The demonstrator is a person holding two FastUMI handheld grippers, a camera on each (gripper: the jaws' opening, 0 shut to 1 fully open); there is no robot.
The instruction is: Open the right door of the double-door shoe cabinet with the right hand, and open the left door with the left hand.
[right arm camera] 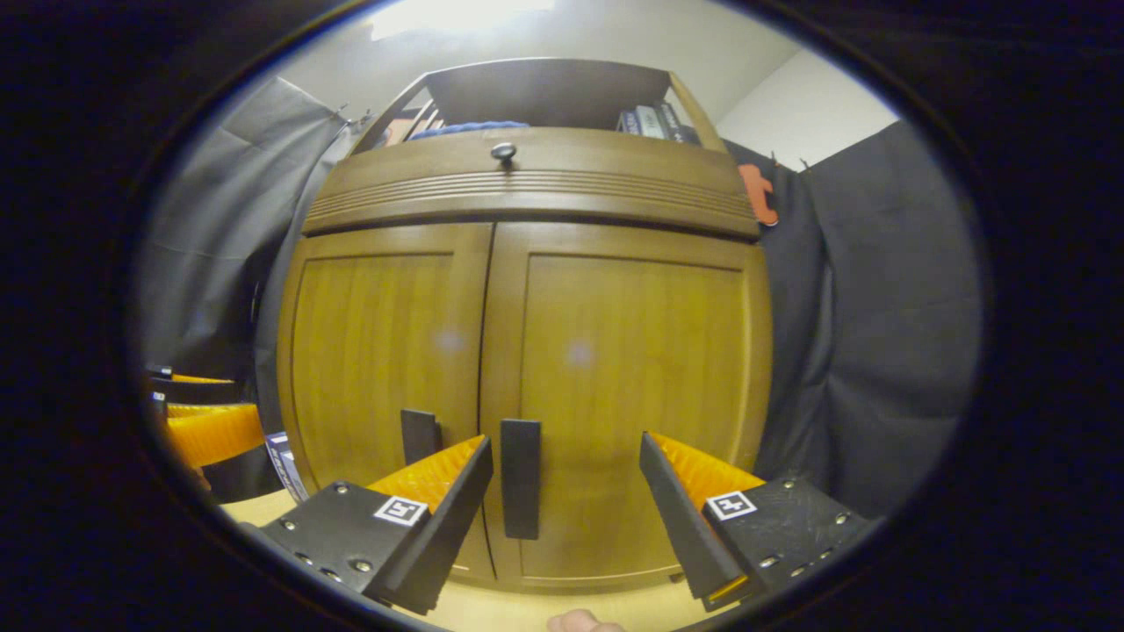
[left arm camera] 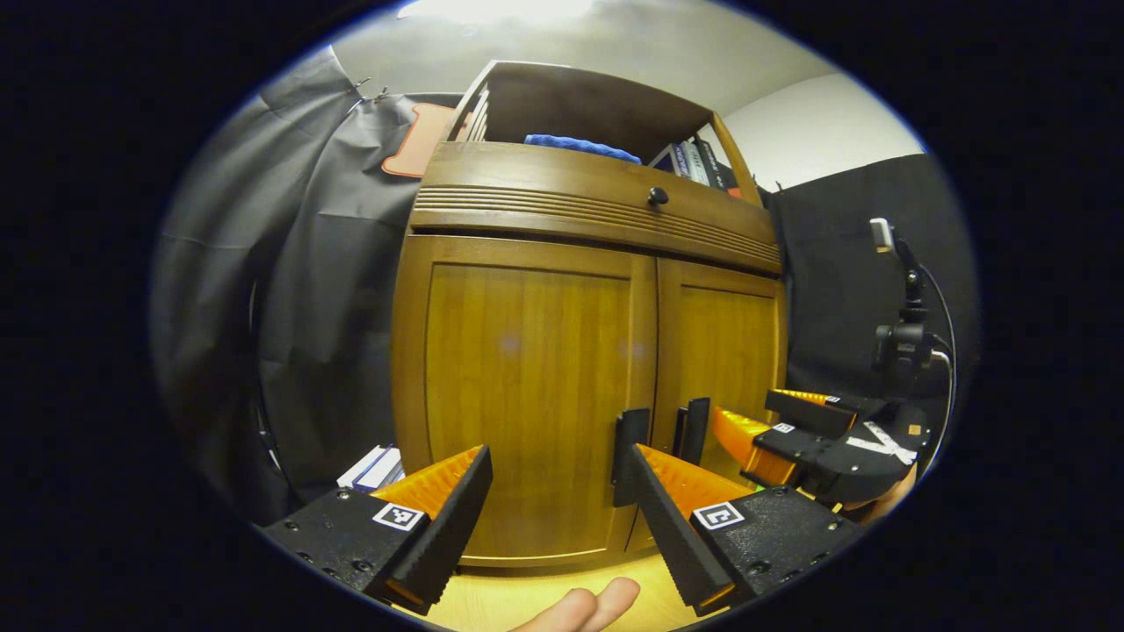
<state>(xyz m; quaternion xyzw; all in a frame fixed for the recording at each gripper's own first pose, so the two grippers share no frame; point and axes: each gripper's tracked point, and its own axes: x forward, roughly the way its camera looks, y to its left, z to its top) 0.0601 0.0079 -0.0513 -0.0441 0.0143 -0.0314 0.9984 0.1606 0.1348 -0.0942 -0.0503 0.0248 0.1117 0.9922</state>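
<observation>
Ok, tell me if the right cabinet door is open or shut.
Shut: the right door sits flush beside the left door, only a thin seam between them.

setting: staged recording booth, not a real home
walls: black cloth [left arm camera: 325,290] draped around
furniture: wooden shoe cabinet [right arm camera: 527,351]
gear: camera stand [left arm camera: 909,325] beside cabinet

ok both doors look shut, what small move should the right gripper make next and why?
Probably ease the right gripper forward and a little left. Its fingers are spread and short of the right door's handle, which stands near the left finger. Both doors are closed, so the handle must be gripped first.
</observation>
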